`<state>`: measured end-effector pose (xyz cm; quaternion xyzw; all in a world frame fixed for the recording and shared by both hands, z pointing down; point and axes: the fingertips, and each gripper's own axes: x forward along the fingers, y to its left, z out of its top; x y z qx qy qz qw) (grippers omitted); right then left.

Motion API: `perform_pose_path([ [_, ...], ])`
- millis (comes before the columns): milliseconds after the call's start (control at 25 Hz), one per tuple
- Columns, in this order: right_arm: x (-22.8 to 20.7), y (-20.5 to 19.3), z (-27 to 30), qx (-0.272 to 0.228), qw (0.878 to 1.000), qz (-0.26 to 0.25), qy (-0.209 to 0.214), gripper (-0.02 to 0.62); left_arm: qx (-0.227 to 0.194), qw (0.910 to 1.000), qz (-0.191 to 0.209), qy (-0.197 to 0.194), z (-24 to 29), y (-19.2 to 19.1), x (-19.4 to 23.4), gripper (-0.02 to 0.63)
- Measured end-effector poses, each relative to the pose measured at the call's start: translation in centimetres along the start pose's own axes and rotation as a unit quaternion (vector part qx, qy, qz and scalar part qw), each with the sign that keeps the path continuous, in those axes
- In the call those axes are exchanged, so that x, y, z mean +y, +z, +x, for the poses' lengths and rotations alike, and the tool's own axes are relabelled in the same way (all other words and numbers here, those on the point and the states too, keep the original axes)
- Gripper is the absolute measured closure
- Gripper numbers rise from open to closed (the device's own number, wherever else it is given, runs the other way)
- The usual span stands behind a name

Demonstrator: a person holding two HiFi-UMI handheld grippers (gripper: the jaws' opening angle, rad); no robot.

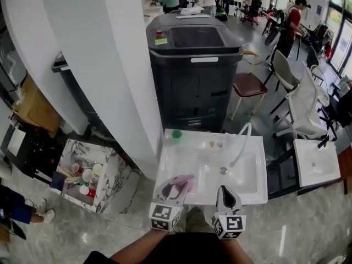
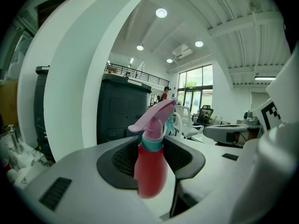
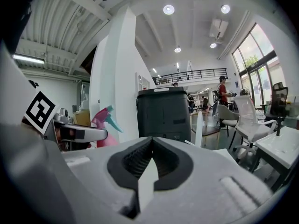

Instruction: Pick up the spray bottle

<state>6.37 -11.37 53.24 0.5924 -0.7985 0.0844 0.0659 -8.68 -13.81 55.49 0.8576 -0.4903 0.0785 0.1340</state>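
Note:
The spray bottle (image 1: 183, 183) has a red body, a teal collar and a pink trigger head. My left gripper (image 1: 177, 187) is shut on it and holds it over the front left corner of the white sink (image 1: 248, 187). In the left gripper view the spray bottle (image 2: 150, 171) stands upright between the dark pads (image 2: 119, 160), nozzle pointing away. My right gripper (image 1: 225, 193) hovers beside it at the sink's front edge, shut with nothing in it. In the right gripper view the right gripper (image 3: 152, 146) has its jaws together, and the spray bottle (image 3: 103, 125) shows at the left.
A white faucet (image 1: 242, 141) arches over the basin, and a small green thing (image 1: 176, 133) sits at the sink's back left. A tall black machine (image 1: 195, 76) stands behind it, a white column (image 1: 104, 65) to the left. Chairs (image 1: 286, 76) and another sink (image 1: 315, 164) are to the right.

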Motion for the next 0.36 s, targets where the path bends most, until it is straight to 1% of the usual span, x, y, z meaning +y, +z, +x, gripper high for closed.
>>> perform_pose_path([
  [360,0.0,1.5,2.2,-0.010,1.000,-0.003,0.009,0.598,-0.007,0.9999,0.010,-0.006,2.2,1.6,0.5,0.431],
])
